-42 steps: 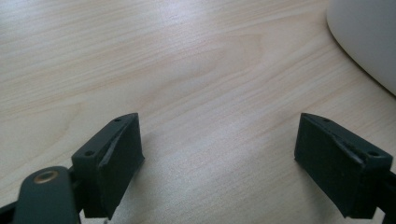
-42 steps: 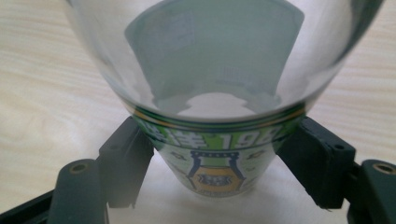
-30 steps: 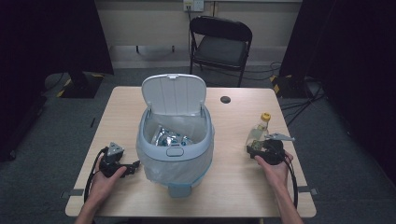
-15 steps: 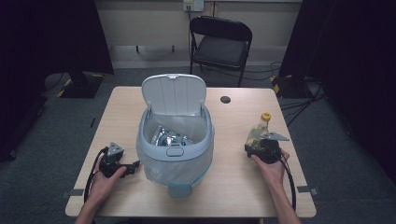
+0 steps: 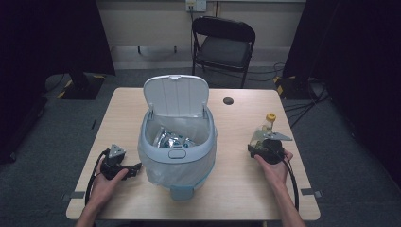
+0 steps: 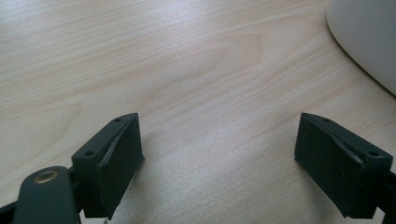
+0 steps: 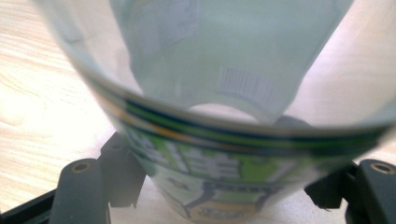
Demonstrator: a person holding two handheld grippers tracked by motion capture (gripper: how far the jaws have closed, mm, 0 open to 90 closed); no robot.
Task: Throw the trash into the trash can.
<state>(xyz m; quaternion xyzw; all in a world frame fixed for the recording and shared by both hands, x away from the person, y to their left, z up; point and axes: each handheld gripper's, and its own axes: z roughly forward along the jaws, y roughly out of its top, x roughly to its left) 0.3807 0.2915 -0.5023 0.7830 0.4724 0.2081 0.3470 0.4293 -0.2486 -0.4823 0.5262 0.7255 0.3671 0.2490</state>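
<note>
The table carries a pale blue bin at its middle, lid raised, with crumpled shiny waste inside that the gripper views never reach. Right of it lies a clear bottle with a yellow cap. The right gripper view shows what the high view blurs: the bottle's green label between the right gripper, whose jaws have just been closing; whether they press it is unclear. The left gripper rests spread over bare wood.
</note>
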